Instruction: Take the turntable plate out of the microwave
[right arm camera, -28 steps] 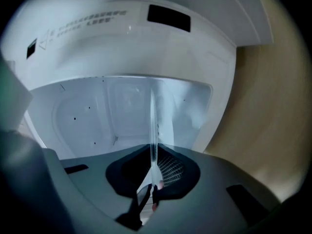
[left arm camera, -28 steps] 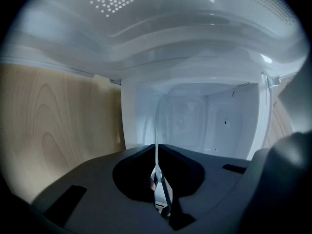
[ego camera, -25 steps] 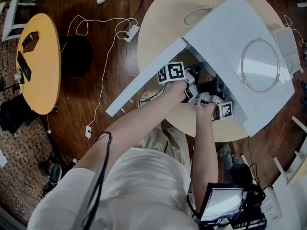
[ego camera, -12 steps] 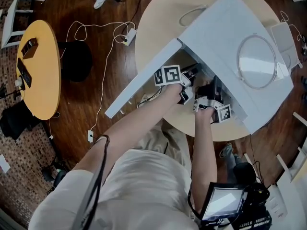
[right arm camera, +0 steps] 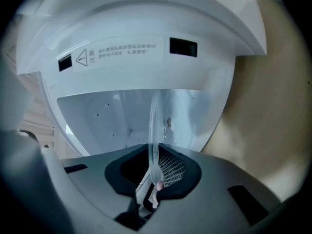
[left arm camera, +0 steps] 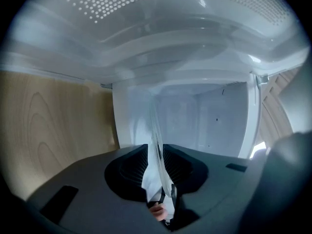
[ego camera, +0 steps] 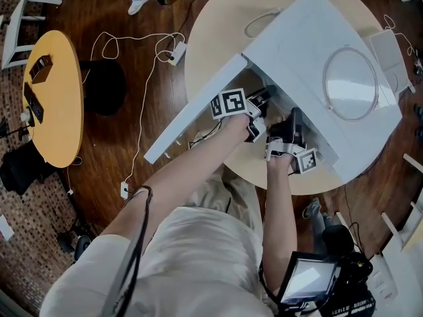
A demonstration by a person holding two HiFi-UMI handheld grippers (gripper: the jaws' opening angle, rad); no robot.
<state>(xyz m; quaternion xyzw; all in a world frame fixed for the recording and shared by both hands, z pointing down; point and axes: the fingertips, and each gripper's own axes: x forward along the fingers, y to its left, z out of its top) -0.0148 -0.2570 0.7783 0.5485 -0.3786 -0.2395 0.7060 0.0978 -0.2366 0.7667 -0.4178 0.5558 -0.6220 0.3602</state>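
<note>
Grippers, two. Left gripper (left arm camera: pixel 155 154): jaws apart, having just been opening, with the rim of the turntable plate (left arm camera: pixel 155 128) loose between them. Right gripper (right arm camera: pixel 153 161): jaws clamped on that same rim.

Turntable plate, one: clear glass, edge-on at the mouth of the microwave (ego camera: pixel 297 45), whose door (ego camera: pixel 195 111) is swung open.

Round clear disc (ego camera: pixel 350 84), one, on the microwave's top; possibly another plate.

Tabletops, two: a pale round tabletop (ego camera: pixel 218 25) under the microwave and a yellow tabletop (ego camera: pixel 56 91) well apart.

Floor (ego camera: pixel 106 157): dark wood.

The microwave (ego camera: pixel 297 51) stands on the round table (ego camera: pixel 218 25), door (ego camera: pixel 195 107) swung left. A glass plate (ego camera: pixel 350 84) lies on top, a ring (ego camera: pixel 247 26) behind, and the turntable plate (right arm camera: pixel 154 126) inside.
</note>
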